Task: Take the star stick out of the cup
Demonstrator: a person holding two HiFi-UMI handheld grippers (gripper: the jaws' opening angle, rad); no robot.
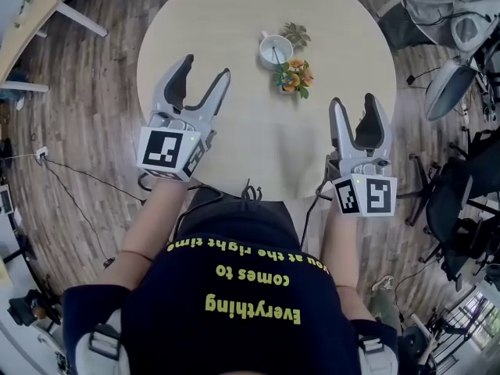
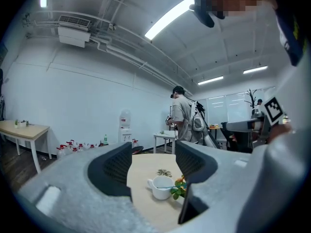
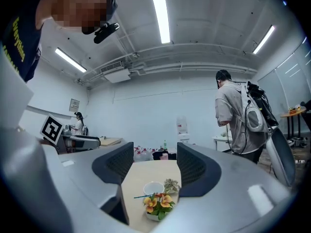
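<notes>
A round worktop of pale, smooth, matte material is seen, ringed by a wood-plank floor. A white glazed cup stands right of the worktop's middle, well in from every edge, with its small handle turned to the far left. The star stick is inside the cup: a thin, light-blue rod that leans across the rim. Its star end cannot be made out.

Just beside the cup on its near-right side, a small bunch of flowers is set, with orange and yellow blooms and green leaves. Whether it touches the cup cannot be told. Just beyond the cup, a grey-green rosette plant lies flat. Left of the cup, a broad stretch of bare surface is left open to the rim. Nearer than the cup, the surface is also bare up to the near edge.

The left claw is held to the near left of the cup, above the worktop. Its jaws are spread apart with nothing between them, and its grey shells are lined with black ribbed pads. The right claw is held to the near right of the cup, close to the worktop's rim, likewise spread wide and empty. Dark office chairs are crowded on the floor off to the right of the cup, beyond the edge.
</notes>
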